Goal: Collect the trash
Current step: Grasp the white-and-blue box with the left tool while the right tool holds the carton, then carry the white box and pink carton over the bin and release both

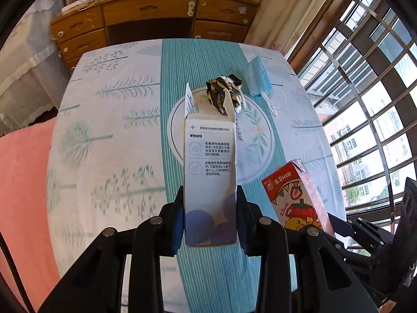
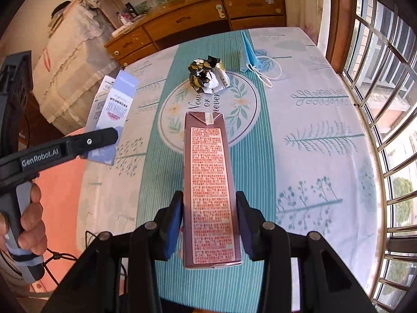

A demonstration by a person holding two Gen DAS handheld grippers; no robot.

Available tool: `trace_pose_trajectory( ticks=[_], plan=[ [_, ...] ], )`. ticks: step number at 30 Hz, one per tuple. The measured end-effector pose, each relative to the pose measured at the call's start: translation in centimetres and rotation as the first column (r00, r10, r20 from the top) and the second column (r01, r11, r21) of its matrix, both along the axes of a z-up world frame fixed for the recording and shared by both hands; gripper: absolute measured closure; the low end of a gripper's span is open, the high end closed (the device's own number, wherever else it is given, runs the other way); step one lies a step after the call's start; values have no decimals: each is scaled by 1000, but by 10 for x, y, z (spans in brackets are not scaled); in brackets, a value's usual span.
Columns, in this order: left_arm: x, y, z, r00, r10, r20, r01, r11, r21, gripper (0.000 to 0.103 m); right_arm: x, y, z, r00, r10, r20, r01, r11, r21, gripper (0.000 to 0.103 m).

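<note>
My left gripper (image 1: 210, 208) is shut on a white and blue cardboard box (image 1: 209, 167) with its top flaps open, lifted above the table. The same box (image 2: 114, 120) shows at the left of the right wrist view, clamped in the left gripper's fingers (image 2: 91, 140). My right gripper (image 2: 209, 216) is shut on a brown and red drink carton (image 2: 208, 182), also held above the table. That carton (image 1: 299, 198) appears at the lower right of the left wrist view. A crumpled black, gold and white wrapper (image 2: 207, 78) and a blue face mask (image 2: 250, 52) lie on the tablecloth.
The table (image 2: 312, 143) carries a teal and white cloth with a round print. A wooden dresser (image 1: 156, 18) stands behind it, a barred window (image 2: 385, 104) runs along the right, and a pink cloth (image 1: 23, 195) lies to the left. A hand (image 2: 28, 221) grips the left handle.
</note>
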State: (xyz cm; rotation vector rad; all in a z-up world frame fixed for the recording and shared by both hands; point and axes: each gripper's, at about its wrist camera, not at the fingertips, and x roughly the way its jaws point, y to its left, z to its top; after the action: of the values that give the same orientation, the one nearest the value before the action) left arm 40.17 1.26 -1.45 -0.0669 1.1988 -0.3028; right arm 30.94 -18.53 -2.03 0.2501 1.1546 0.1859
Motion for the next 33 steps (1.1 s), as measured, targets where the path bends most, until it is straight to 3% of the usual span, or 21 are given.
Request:
trace_pose_trajectory(
  ticks=[8, 17, 25, 33],
  plan=[
    [-118, -17, 32, 995, 60, 79, -61, 998, 9, 71, -86, -33, 25, 997, 26, 76, -29, 999, 41, 64],
    [-235, -53, 48, 987, 72, 143, -79, 996, 45, 71, -173, -65, 13, 998, 24, 57, -29, 996, 88, 64],
    [-303, -78, 30, 998, 12, 53, -18, 995, 97, 71, -225, -64, -13, 998, 26, -50, -20, 993, 120, 64],
    [-329, -83, -24, 997, -40, -73, 47, 994, 102, 71, -252, -49, -63, 985, 24, -172, -2, 992, 123, 64]
  ],
)
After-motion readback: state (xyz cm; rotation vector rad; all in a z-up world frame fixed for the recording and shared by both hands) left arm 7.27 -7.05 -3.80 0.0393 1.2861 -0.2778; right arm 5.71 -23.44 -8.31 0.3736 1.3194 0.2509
